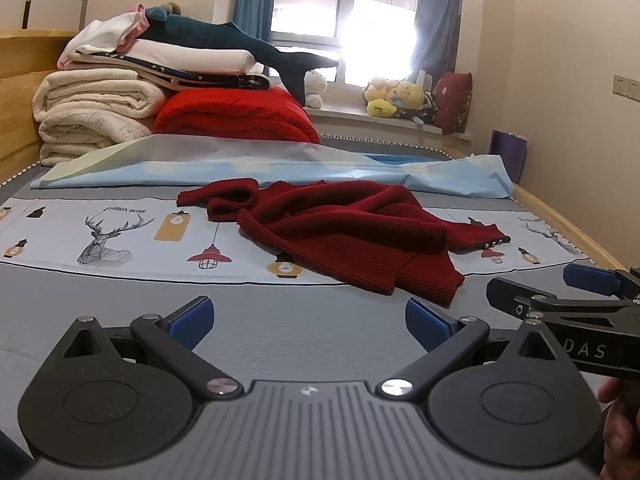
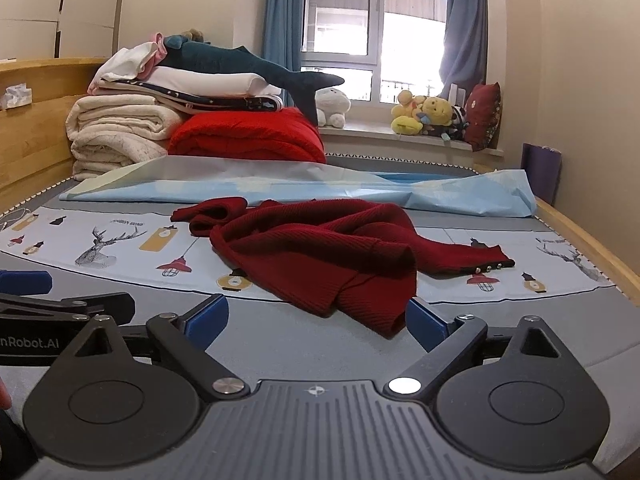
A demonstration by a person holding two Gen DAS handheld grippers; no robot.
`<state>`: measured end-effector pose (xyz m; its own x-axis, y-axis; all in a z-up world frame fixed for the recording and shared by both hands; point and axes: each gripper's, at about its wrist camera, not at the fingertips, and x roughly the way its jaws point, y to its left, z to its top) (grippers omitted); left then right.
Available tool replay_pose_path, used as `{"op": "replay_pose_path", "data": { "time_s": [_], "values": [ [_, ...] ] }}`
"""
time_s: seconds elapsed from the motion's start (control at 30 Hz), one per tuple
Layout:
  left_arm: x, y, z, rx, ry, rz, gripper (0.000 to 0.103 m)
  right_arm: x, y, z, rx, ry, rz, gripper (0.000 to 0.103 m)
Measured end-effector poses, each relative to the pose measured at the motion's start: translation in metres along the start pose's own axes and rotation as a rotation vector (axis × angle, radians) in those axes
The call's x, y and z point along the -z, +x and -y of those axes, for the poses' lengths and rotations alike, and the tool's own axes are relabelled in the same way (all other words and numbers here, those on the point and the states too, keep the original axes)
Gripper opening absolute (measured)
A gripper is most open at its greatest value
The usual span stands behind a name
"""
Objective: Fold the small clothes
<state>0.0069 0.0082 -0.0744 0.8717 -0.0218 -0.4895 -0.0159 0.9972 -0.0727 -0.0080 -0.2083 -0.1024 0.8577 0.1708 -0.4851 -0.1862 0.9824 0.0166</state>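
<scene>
1. My left tool (image 1: 310,322): jaws spread, holding nothing, above the bed (image 1: 280,320).
2. My right tool (image 2: 318,320): jaws spread, holding nothing.
3. Crumpled red sweater (image 1: 340,228): on the bed at 12 o'clock, its hem touching my right tool.

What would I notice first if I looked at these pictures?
First, the dark red sweater, lying crumpled in the middle of the bed on a printed cloth with deer and lanterns. Behind it, on the left, a big plush shark sprawls on top of a stack of folded blankets, and soft toys sit on the windowsill. Up close, the left gripper and right gripper wait with jaws open, holding nothing.
</scene>
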Motion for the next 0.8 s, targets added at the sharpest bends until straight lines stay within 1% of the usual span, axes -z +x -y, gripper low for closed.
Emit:
{"op": "replay_pose_path", "data": {
  "time_s": [0.33, 0.8],
  "values": [
    [0.0032, 0.0006, 0.001, -0.004, 0.004, 0.001, 0.102, 0.0009, 0.0007, -0.0055, -0.005, 0.009, -0.001, 0.095],
    [0.0034, 0.001, 0.0007, -0.005, 0.001, -0.002, 0.102, 0.0017, 0.0022, -0.0034, -0.013, 0.019, -0.014, 0.095]
  ]
}}
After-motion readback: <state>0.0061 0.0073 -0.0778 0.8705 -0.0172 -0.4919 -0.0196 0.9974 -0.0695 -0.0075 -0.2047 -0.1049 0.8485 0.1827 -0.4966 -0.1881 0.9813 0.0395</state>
